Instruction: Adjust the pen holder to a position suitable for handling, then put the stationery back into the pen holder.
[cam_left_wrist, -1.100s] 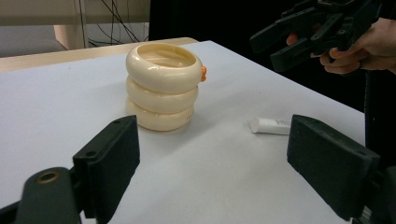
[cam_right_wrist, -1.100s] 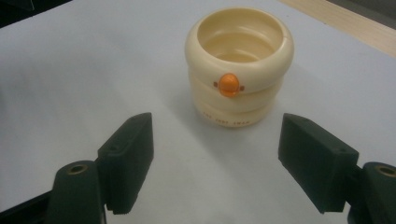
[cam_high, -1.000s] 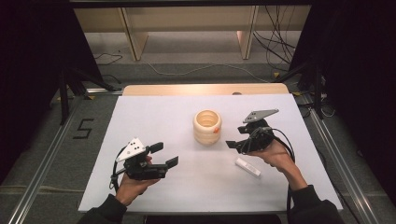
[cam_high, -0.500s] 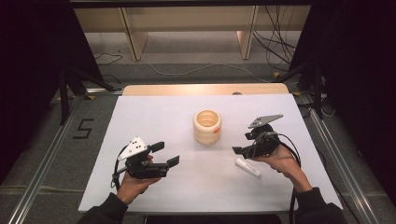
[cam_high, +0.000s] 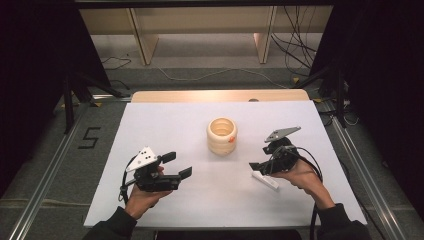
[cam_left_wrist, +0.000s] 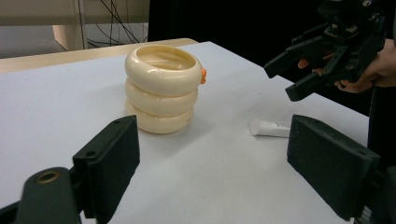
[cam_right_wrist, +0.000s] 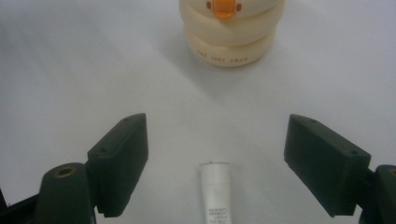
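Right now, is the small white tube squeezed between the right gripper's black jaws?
No, the small white tube lies on the table, apart from both wide-open jaws of the right gripper.

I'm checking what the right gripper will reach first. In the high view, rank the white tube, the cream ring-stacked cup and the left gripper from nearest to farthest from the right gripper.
1. White tube: lying on the table just below the right gripper, nearest.
2. Cream ring-stacked cup: upright at the table's middle, up and to the left.
3. Left gripper: across the table at the left, farthest.
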